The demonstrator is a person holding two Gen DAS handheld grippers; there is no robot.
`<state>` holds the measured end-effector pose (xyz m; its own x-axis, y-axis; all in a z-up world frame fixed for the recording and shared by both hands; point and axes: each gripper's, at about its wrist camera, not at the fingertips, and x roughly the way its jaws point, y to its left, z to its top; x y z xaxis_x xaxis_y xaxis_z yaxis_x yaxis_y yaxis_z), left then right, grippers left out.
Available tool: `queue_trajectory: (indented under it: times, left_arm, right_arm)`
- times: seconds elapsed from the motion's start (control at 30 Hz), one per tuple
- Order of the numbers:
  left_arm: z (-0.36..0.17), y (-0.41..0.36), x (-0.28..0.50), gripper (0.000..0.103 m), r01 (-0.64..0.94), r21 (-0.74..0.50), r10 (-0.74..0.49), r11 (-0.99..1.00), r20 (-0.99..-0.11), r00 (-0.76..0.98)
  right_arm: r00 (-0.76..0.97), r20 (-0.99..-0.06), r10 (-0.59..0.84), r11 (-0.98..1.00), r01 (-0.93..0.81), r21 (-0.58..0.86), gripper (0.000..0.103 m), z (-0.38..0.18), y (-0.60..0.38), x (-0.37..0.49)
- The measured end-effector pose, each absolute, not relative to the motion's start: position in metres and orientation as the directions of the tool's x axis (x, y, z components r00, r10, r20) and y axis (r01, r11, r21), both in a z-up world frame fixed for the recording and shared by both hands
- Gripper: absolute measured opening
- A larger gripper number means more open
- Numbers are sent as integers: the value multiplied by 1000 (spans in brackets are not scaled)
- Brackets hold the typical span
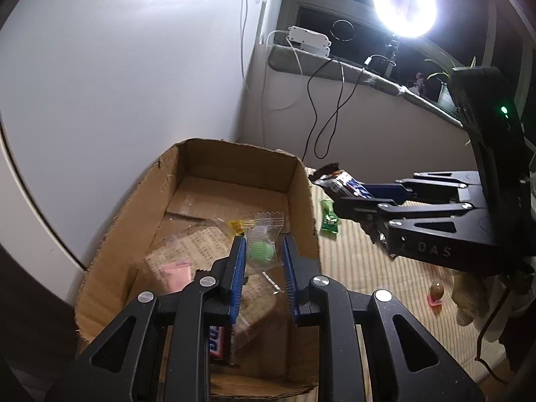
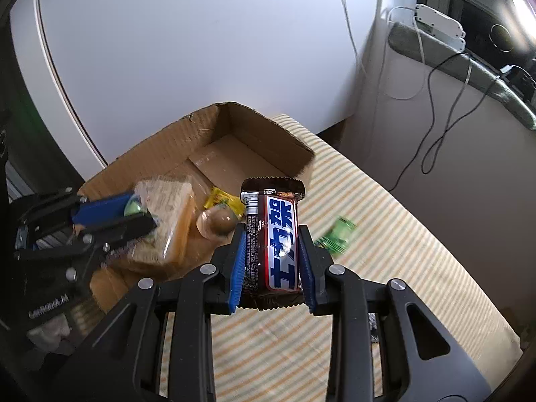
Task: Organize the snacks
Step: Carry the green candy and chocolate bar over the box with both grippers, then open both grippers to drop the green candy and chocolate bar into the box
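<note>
An open cardboard box (image 1: pixel 303 197) (image 2: pixel 268 137) stands on a striped cloth. In it lie a pack of crackers (image 1: pixel 197 248) (image 2: pixel 167 221), a yellow sweet (image 1: pixel 236 224) (image 2: pixel 222 201), a pink packet (image 1: pixel 177 274), a chocolate bar (image 1: pixel 219 345) and a clear round jelly (image 2: pixel 216 224). My left gripper (image 1: pixel 263 239) (image 2: pixel 142 211) hovers over the box, shut on a clear packet with a green candy (image 1: pixel 261 251) (image 2: pixel 133 206). My right gripper (image 2: pixel 271 227) (image 1: pixel 348 197) is shut on a brown, red and blue chocolate bar (image 2: pixel 279 241) (image 1: pixel 335 179), held beside the box's right wall.
A green packet (image 1: pixel 329 221) (image 2: pixel 336 236) and a small jelly cup (image 1: pixel 436 293) lie on the striped cloth (image 2: pixel 385 268) right of the box. A white curved wall stands behind the box. A sill (image 1: pixel 335 67) with cables and a bright lamp (image 1: pixel 403 3) is at the back right.
</note>
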<state>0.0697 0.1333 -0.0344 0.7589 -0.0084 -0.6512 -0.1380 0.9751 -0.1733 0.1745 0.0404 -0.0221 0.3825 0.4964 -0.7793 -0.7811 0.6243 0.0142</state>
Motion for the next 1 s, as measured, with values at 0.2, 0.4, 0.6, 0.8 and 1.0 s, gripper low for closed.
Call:
queue_trajectory:
  times: [0.2,0.4,0.6,0.8,1.0]
  left_arm:
    - [-37,142,69,20,-153,-179,-2,972,-656,754]
    - [-38,148,68,20,-162,-181,2,970,-660,752]
    - [-38,153,66,21,-170,-178,10,969,-662,749]
    - [-39,156,66,21,-175,-177,14,968,-664,748]
    - [-37,155,64,21,-179,-169,22,969,-663,748]
  right_arm:
    - [359,-786,503,608,-794,26,30,-27,59,181]
    - [339,-793,506,594,-804,35,30,-33,75,184]
    - [326,-797,508,582,-812,39,30,-37,88,185]
    - [325,-796,510,571,-820,32,30,-38,92,184]
    - [349,-781,517,583,-812,22,55,-34,92,184]
